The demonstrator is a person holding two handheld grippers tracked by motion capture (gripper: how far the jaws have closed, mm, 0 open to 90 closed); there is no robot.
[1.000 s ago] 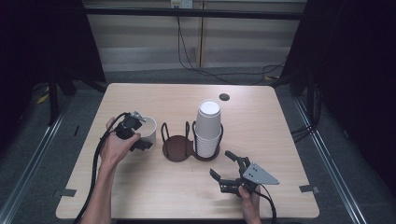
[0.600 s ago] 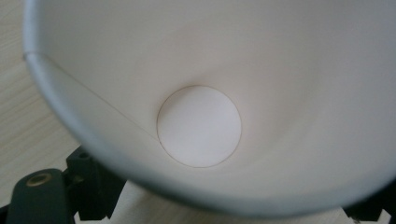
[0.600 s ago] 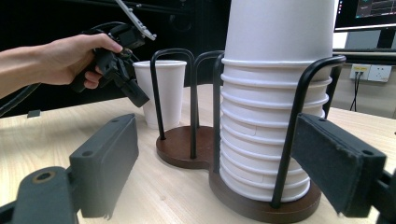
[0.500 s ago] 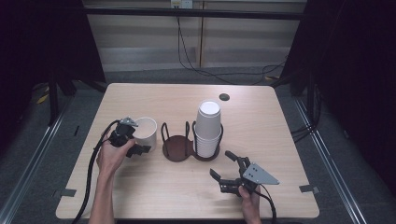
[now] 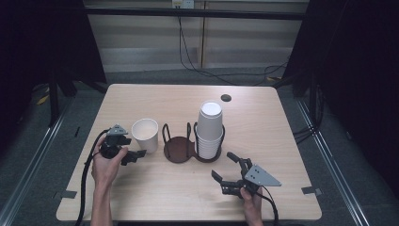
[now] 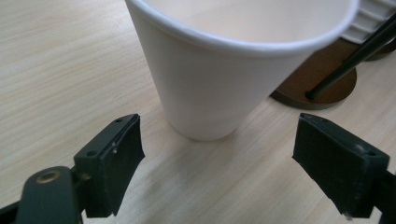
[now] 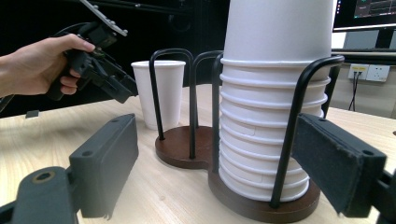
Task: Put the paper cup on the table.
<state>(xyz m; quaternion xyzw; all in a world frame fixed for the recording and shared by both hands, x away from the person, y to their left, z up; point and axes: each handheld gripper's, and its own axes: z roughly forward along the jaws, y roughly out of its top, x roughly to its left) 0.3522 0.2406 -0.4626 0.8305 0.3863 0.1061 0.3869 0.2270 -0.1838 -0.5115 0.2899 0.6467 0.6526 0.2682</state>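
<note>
White cup (image 5: pixel 144 133), white stack (image 5: pixel 209 128), dark-brown holder (image 5: pixel 179 149), pale woodgrain table (image 5: pixel 155 188).

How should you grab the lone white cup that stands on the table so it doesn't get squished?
Grip the single cup around its side wall, about halfway up, coming in level from the person's left, where the left hand-held gripper already sits open. The cup is upright, open end up, and tapers toward its base. The cup holder stands close on the other side. Squeeze lightly; the thin wall likely dents.

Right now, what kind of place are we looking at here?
Probably a lab recording station: a lone wooden table ringed by dark curtains, with loose cables on the floor and a monitor behind.
</note>
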